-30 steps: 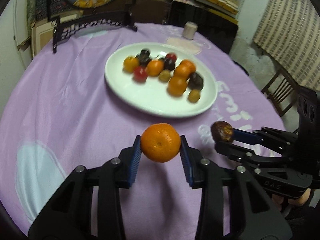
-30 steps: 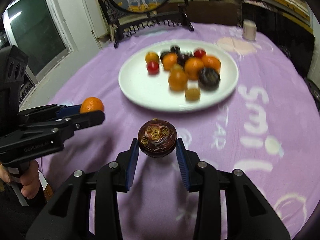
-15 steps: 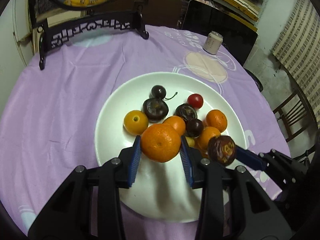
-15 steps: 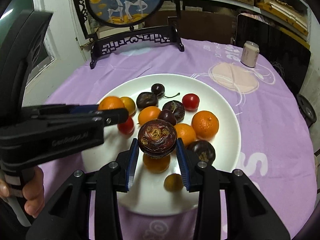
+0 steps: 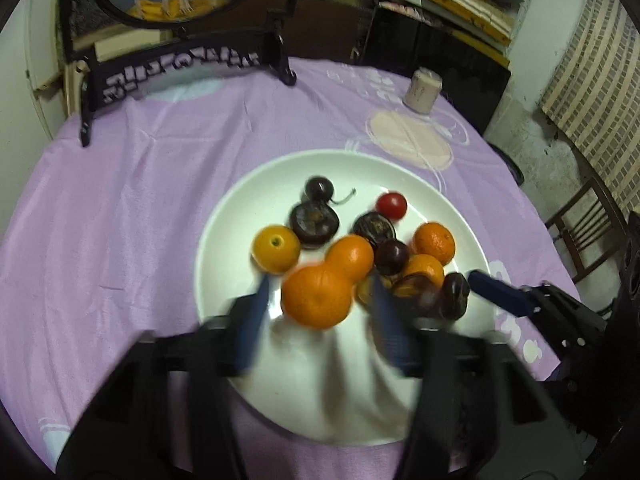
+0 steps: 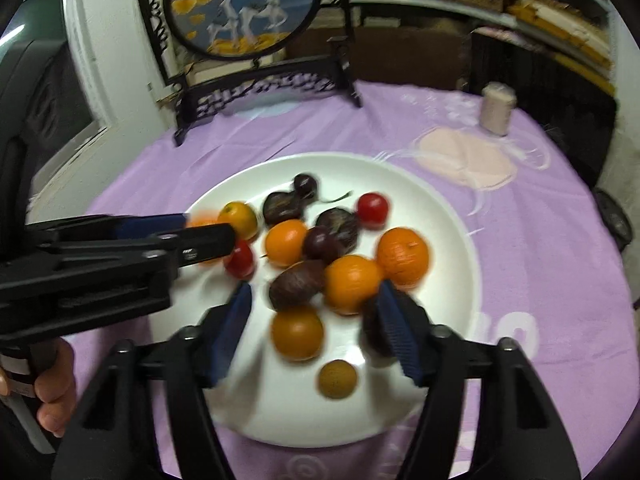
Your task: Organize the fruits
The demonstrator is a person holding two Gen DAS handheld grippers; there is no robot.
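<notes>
Now both claws gape over the plate [image 5: 224,216]: left gripper [image 5: 316,308] frees the orange [image 5: 316,296], right gripper [image 6: 316,332] too; lift straight, don't nudge.

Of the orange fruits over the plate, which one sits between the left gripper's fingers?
The largest tangerine, nearest the left wrist camera, between the spread blue fingers of the left gripper. The other orange fruits lie farther back on the white plate.

The tablecloth [image 6: 540,264] is lilac with white prints. The plate [image 6: 452,216] is plain white. The mandarins [image 6: 402,256] are orange, the cherry tomato [image 6: 373,209] red.
</notes>
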